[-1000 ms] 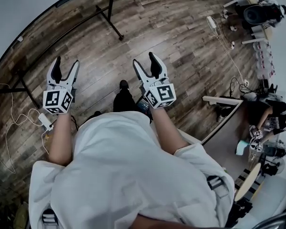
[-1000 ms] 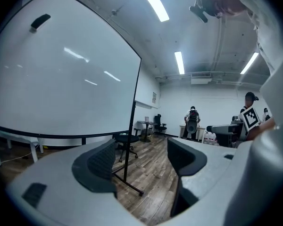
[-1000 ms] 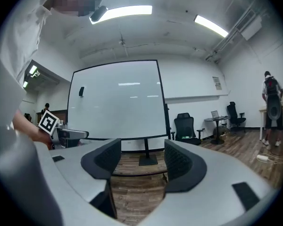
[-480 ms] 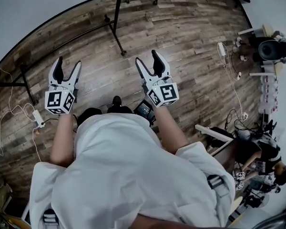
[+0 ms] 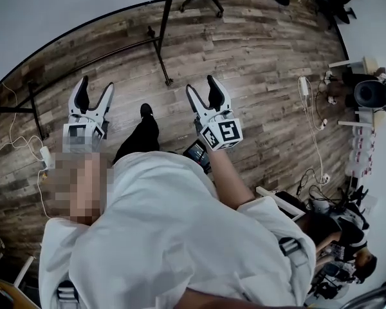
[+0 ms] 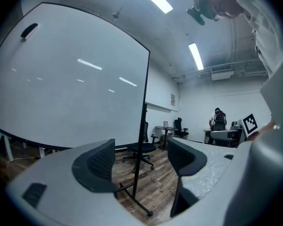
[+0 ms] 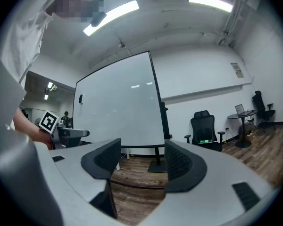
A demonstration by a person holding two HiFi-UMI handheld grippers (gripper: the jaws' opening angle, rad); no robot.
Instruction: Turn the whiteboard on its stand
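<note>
White and blank, the whiteboard (image 6: pixel 70 79) stands ahead of the left gripper (image 6: pixel 141 157), well apart from it. Its black side post (image 6: pixel 143 126) shows between the spread jaws, which hold nothing. The right gripper (image 7: pixel 141 159) is also spread and empty; from there the whiteboard (image 7: pixel 118 102) is farther, ahead and a little to the left. A wall sign (image 6: pixel 172 99) is too small to read. The left gripper view cuts off the whiteboard's left edge.

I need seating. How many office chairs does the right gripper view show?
2: one chair right of the whiteboard, another far right by a desk; more may be hidden.
</note>
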